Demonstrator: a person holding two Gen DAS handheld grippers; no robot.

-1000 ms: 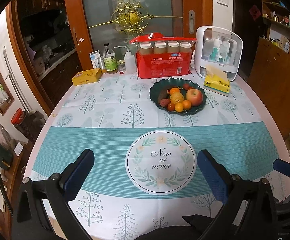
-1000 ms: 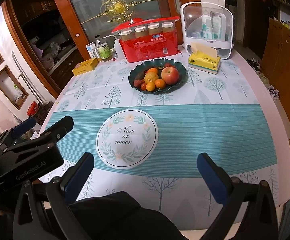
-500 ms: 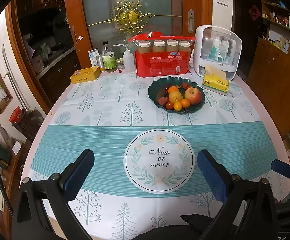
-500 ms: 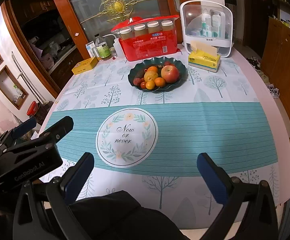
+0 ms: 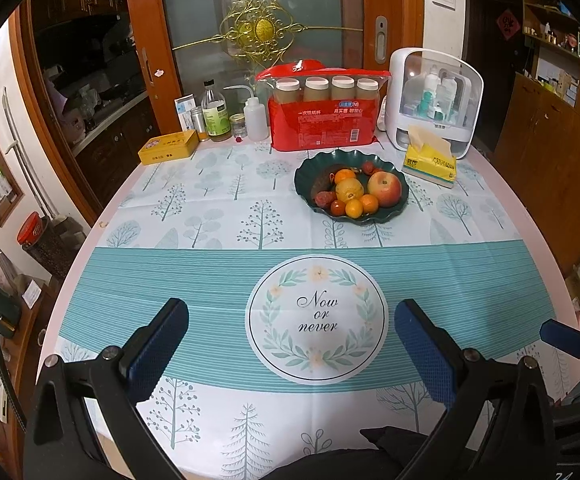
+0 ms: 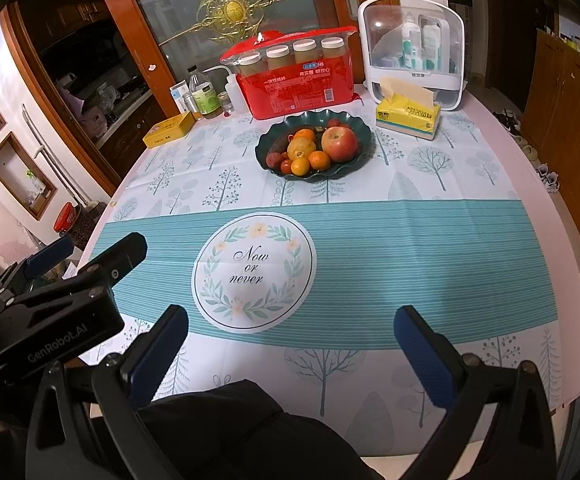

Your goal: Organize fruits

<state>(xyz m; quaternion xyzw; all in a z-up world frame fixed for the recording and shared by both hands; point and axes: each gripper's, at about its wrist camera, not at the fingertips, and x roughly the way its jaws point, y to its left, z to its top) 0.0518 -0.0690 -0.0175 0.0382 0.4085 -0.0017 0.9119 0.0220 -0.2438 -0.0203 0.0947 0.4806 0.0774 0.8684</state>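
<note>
At the far left of the desk (image 5: 502,208) lies a yellow tin (image 5: 169,147), with a green-labelled bottle (image 5: 215,112) and a white squeeze bottle (image 5: 255,117) just beside it along the back edge. Next comes a red pack of lidded cups (image 5: 324,114), and in front of it a dark green bowl (image 5: 352,218) holding the fruit: a large apple (image 5: 385,188), a yellow citrus (image 5: 349,189) and several small oranges (image 5: 369,204). Right of the bowl sits a yellow tissue pack (image 5: 430,162), touching a white storage case (image 5: 436,94) behind it. Near the front edge, the left claw (image 5: 292,344) hangs over the teal stripe with its jaws spread wide and nothing between them; the right claw (image 6: 290,350) is likewise wide apart and empty, well apart from the bowl.
</note>
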